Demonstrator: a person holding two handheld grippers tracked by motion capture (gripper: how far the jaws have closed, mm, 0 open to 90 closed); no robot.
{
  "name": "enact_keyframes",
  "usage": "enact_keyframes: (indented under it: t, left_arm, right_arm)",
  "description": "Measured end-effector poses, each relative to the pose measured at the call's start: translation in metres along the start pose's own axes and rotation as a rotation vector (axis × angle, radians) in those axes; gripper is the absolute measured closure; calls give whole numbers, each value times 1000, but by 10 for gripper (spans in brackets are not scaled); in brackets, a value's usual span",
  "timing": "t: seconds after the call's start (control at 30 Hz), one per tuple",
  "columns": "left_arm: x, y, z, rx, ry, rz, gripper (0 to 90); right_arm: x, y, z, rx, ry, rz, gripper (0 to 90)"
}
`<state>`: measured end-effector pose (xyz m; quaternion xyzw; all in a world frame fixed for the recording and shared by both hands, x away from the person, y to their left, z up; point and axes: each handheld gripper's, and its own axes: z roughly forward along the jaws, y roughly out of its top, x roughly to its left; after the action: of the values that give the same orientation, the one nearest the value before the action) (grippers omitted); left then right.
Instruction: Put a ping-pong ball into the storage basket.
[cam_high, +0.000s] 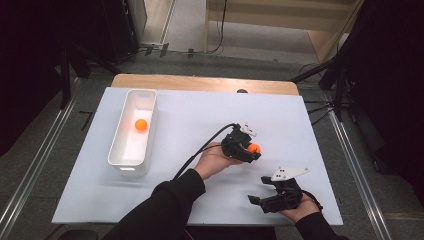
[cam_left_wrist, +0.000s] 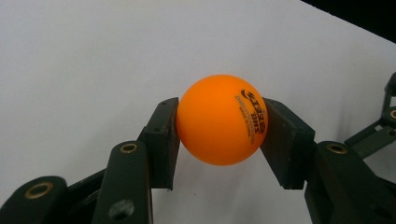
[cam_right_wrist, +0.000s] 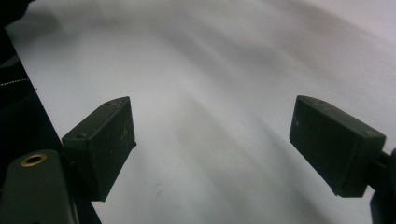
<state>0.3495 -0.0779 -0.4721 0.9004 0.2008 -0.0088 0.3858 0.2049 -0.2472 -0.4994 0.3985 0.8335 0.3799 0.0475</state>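
The white table (cam_high: 190, 120) carries a long white bin (cam_high: 131, 150) near its left edge, and one orange ball (cam_high: 141, 125) lies inside the bin. Between the bin and the grippers the surface is bare. The left gripper (cam_high: 252, 148) is right of the table's middle and pinches a second orange ball (cam_left_wrist: 222, 119) between both pads. The right gripper (cam_high: 260, 199) rests near the front right corner, its jaws spread wide with only the table between them.
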Motion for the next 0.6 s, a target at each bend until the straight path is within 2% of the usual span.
enact_keyframes:
  t: [0.1, 0.27, 0.6]
  left_arm:
    - [0, 1, -7, 8, -1, 2, 509]
    - [1, 1, -15, 7, -11, -23, 509]
    - [0, 1, -33, 26, -19, -11, 509]
  right_arm:
    - [0, 0, 0, 1, -1, 3, 128]
    - [0, 0, 1, 4, -7, 3, 128]
    - [-1, 0, 1, 9, -12, 8, 128]
